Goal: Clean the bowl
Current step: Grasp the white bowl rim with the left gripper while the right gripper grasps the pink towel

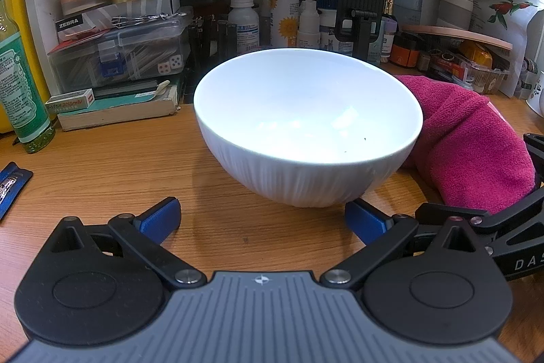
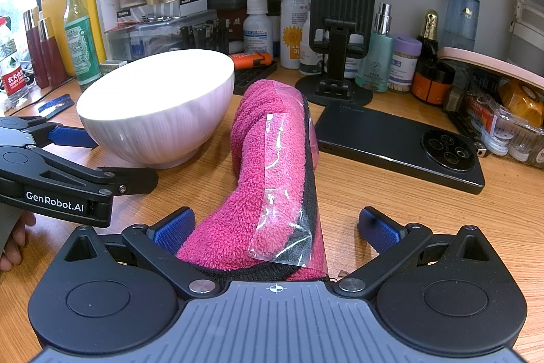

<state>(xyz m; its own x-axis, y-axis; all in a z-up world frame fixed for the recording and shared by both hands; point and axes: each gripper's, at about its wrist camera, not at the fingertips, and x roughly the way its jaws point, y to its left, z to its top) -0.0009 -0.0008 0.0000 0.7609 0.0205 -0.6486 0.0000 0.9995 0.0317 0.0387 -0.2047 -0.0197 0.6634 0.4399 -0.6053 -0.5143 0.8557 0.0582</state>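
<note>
White ribbed ceramic bowl [image 1: 307,128] sits upright on the wooden desk [image 1: 102,179]; rolled magenta terry cloth [image 2: 272,179] lies just right of the bowl. Pre-grasp step. Right gripper [image 2: 277,232] spread, straddling the cloth's near end; left gripper [image 1: 261,223] spread before the bowl. Next: pinch the cloth, steady the bowl.

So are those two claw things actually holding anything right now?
No. The left gripper is open in front of the bowl; the right gripper is open, straddling the pink cloth's near end, not clamping.
</note>
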